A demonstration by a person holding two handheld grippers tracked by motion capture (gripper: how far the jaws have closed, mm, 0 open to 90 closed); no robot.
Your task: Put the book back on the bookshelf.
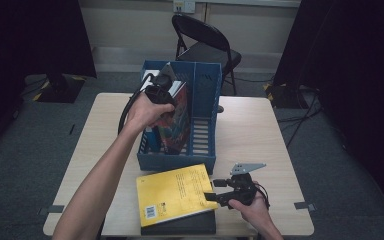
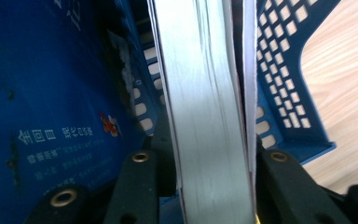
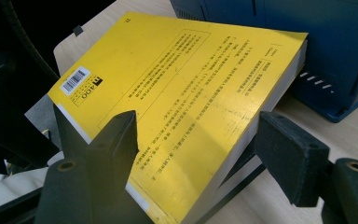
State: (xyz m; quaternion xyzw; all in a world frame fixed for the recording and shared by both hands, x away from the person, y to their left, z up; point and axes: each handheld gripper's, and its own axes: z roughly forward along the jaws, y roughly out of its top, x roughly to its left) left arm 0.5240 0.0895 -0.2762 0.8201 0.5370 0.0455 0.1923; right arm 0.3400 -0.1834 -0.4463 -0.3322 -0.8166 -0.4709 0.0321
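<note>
A blue slotted file organizer (image 1: 203,95) stands in the middle of the table. In its left compartment a thick book with a red and orange cover (image 1: 181,125) leans over, and my left gripper (image 1: 166,107) is shut on its top. In the left gripper view the white page edge of that book (image 2: 205,93) runs between the jaws of the left gripper (image 2: 209,163), which press on both covers. At the front edge a yellow book (image 1: 172,195) rests on a black one (image 1: 180,226). My right gripper (image 1: 211,196) is shut on the yellow book's (image 3: 168,70) right edge, one jaw over the cover and the other under it.
A blue-covered book (image 2: 51,93) stands beside the held one in the same compartment. The organizer's right compartment (image 1: 201,135) holds nothing. Bare tabletop (image 1: 260,135) lies to the right. A black folding chair (image 1: 205,45) stands behind the table.
</note>
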